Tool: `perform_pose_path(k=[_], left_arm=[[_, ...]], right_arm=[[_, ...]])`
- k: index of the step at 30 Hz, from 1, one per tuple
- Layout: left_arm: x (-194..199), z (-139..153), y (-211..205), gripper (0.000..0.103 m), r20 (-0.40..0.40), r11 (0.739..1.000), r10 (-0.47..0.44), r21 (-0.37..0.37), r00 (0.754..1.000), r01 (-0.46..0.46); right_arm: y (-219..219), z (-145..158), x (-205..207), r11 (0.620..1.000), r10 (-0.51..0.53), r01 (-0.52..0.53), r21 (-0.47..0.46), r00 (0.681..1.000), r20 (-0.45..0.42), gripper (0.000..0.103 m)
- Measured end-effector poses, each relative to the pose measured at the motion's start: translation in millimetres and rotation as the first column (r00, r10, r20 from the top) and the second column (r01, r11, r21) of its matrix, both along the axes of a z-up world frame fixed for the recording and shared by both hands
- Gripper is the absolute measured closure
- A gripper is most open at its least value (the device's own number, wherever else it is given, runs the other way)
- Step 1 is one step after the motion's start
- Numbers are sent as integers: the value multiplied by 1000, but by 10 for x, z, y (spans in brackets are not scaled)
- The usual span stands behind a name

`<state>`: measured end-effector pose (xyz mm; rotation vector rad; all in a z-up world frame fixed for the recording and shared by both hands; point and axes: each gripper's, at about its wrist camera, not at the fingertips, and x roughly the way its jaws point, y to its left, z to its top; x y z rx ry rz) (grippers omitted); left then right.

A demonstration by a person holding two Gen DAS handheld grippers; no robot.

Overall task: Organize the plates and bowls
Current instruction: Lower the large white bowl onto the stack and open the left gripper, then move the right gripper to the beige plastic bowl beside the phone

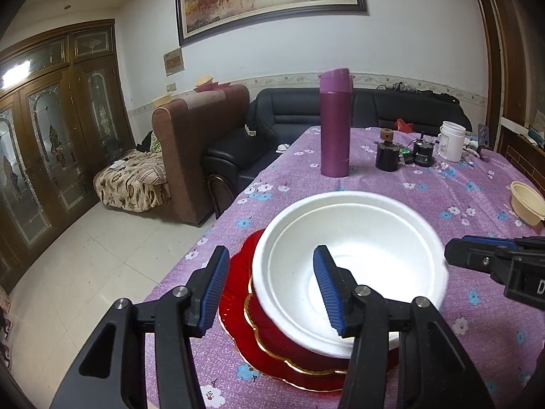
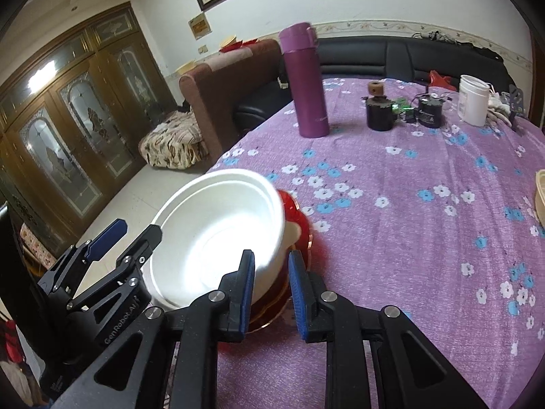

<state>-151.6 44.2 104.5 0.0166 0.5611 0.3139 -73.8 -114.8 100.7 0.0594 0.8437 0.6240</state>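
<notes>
A white bowl [image 1: 354,259] sits on a stack of red plates [image 1: 272,347] with a gold rim, near the table's left edge. My left gripper [image 1: 272,286] is open; its fingers straddle the bowl's near-left rim, one inside, one outside. The bowl [image 2: 218,238] and red plates [image 2: 299,221] also show in the right wrist view. My right gripper [image 2: 270,293] is open, its fingers astride the bowl's near-right rim. Whether either touches the bowl I cannot tell. The left gripper [image 2: 136,235] shows there at the left.
A purple flask [image 1: 335,122] stands mid-table on the purple flowered cloth [image 1: 442,184]. Behind it are two black cups [image 1: 388,156], a white jar [image 1: 451,141] and a cream bowl [image 1: 526,206] at the right edge. Sofas and tiled floor lie left of the table.
</notes>
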Motion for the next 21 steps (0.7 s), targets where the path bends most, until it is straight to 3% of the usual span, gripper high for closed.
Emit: perform_pose_path(k=[5, 12, 21], left_arm=[[-67, 155, -192, 49, 39, 999, -39, 20, 998, 38], [-34, 260, -709, 47, 37, 982, -187, 26, 982, 187], [392, 54, -1594, 47, -85, 899, -437, -63, 896, 433]], right_arm=[[-258, 46, 32, 998, -46, 46, 34, 999, 3, 80], [-715, 2, 98, 988, -134, 135, 77, 991, -17, 80], [-1644, -65, 272, 936, -314, 322, 140, 946, -73, 80]])
